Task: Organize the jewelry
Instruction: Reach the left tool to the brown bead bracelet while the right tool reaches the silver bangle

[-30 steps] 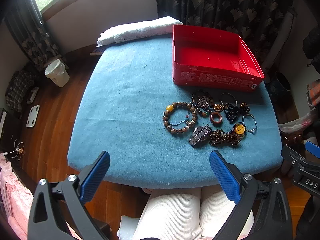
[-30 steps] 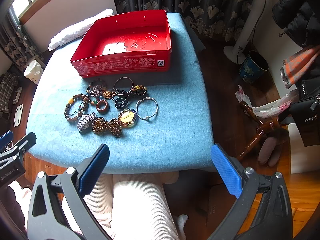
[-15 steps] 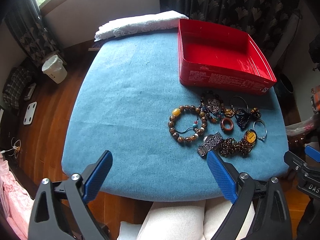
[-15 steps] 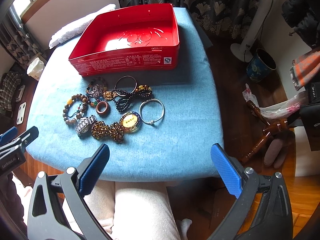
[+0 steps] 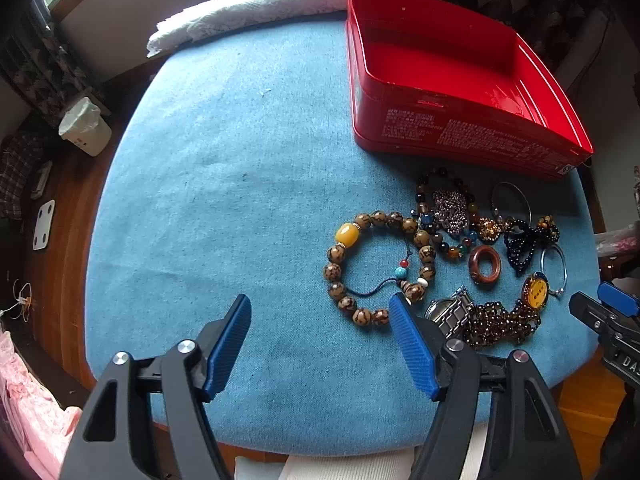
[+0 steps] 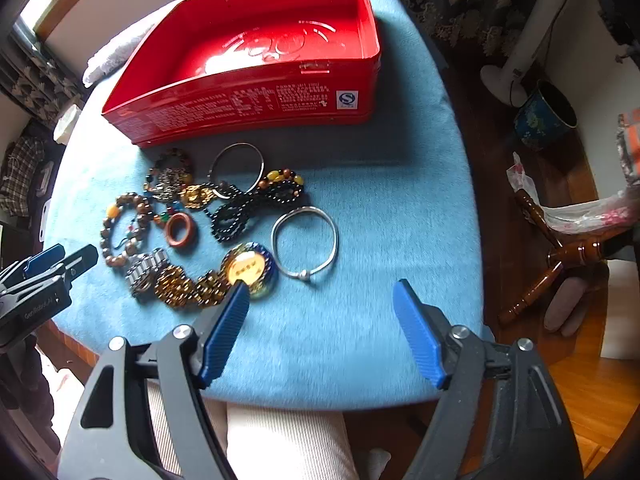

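The jewelry is lying in a loose cluster on the blue cloth (image 5: 224,168), just in front of the red tin (image 5: 452,80), which is sitting open and empty toward the table's far right corner. A wooden bead bracelet (image 5: 376,268) with a yellow bead is forming the cluster's left edge; a silver bangle (image 6: 305,243) is marking its right edge, with a gold medallion (image 6: 249,269) touching it on the left. A red-brown ring (image 6: 181,230) and black beads (image 6: 256,204) are resting between them.

The left gripper (image 5: 320,340) is hovering spread wide and holding nothing, its right finger tip overlapping the bead bracelet's near edge. The right gripper (image 6: 320,320) is likewise gaping, its left finger tip just over the medallion. Bare cloth is stretching wide left of the cluster and right of the bangle, up to the table's rounded edges.
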The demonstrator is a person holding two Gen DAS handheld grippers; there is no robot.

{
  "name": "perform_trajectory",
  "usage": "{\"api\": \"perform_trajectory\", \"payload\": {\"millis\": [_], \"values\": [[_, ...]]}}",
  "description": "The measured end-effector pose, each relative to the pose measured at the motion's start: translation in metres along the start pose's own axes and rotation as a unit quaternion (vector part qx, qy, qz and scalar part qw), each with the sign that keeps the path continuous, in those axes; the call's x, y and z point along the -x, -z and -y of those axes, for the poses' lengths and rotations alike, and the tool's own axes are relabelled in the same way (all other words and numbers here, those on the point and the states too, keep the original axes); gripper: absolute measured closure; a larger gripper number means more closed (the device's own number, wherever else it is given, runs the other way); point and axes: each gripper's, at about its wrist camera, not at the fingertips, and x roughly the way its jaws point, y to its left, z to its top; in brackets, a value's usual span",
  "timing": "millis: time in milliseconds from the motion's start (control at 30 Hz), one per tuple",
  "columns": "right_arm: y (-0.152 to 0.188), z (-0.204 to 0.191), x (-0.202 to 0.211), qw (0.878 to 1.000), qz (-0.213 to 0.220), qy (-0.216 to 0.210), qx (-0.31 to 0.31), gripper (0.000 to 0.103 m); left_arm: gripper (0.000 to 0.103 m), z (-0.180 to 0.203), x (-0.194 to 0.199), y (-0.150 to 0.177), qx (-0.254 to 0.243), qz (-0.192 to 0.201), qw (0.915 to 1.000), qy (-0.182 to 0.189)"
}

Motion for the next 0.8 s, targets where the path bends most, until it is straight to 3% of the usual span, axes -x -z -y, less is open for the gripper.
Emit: {"api": "perform_trajectory", "payload": {"millis": [167, 367, 800], "values": [[-0.003, 0.005, -0.014, 1.0, -0.017, -0.02, -0.01, 0.039, 0.036, -0.002, -0.013, -0.008, 0.0, -0.009, 1.0, -0.002], [-0.011, 0.002, -0.028, 1.0, -0.023, -0.012, -0.004, 0.04, 0.037, -0.003, -0.026, -0.017, -0.003, -0.02, 0.9998, 0.002], [-0.018, -0.001, -0.035, 1.0, -0.026, -0.011, -0.01, 0.05, 0.051, 0.001, -0.042, -0.037, -0.019, -0.026, 0.9993, 0.019]]}}
